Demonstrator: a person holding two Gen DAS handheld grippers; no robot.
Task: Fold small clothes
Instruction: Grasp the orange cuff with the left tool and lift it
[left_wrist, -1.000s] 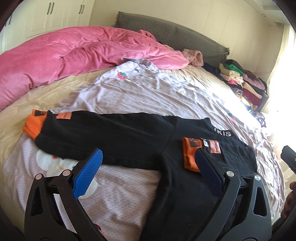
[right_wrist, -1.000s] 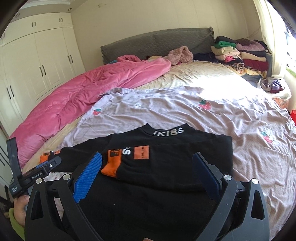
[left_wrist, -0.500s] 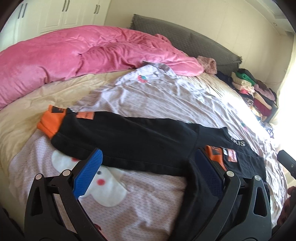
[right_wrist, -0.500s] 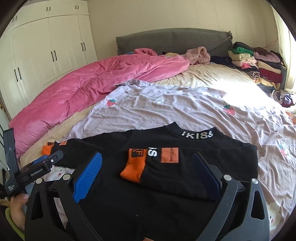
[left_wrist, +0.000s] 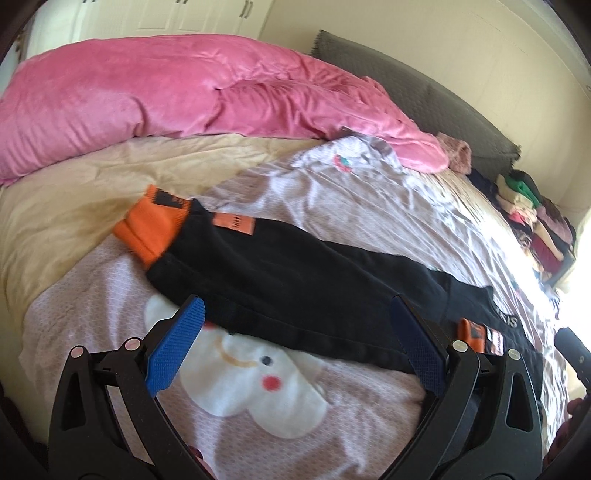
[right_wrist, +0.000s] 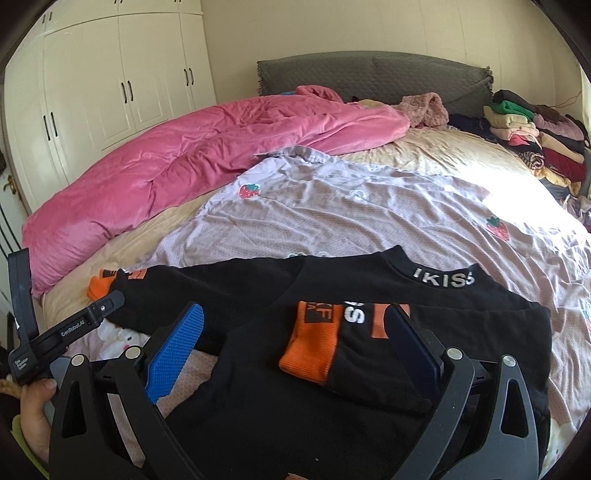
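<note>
A small black sweater (right_wrist: 295, 398) with orange cuffs and an "IKISS" collar lies flat on the lilac sheet. One sleeve is folded across the chest, its orange cuff (right_wrist: 312, 343) near the middle. The other sleeve (left_wrist: 295, 280) stretches out to the left, ending in an orange cuff (left_wrist: 151, 225). My left gripper (left_wrist: 295, 339) is open and empty, hovering just over the lower edge of the stretched sleeve. My right gripper (right_wrist: 295, 339) is open and empty above the folded sleeve. The left gripper's body also shows in the right wrist view (right_wrist: 70, 328).
A pink quilt (right_wrist: 192, 155) lies bunched along the far left of the bed. A stack of folded clothes (right_wrist: 532, 136) sits at the far right by the grey headboard (right_wrist: 373, 77). White wardrobes (right_wrist: 110, 85) stand beyond the bed.
My left gripper has swung left along the stretched sleeve toward its orange cuff. My right gripper has shifted left and closer over the folded sleeve. Both stay open.
</note>
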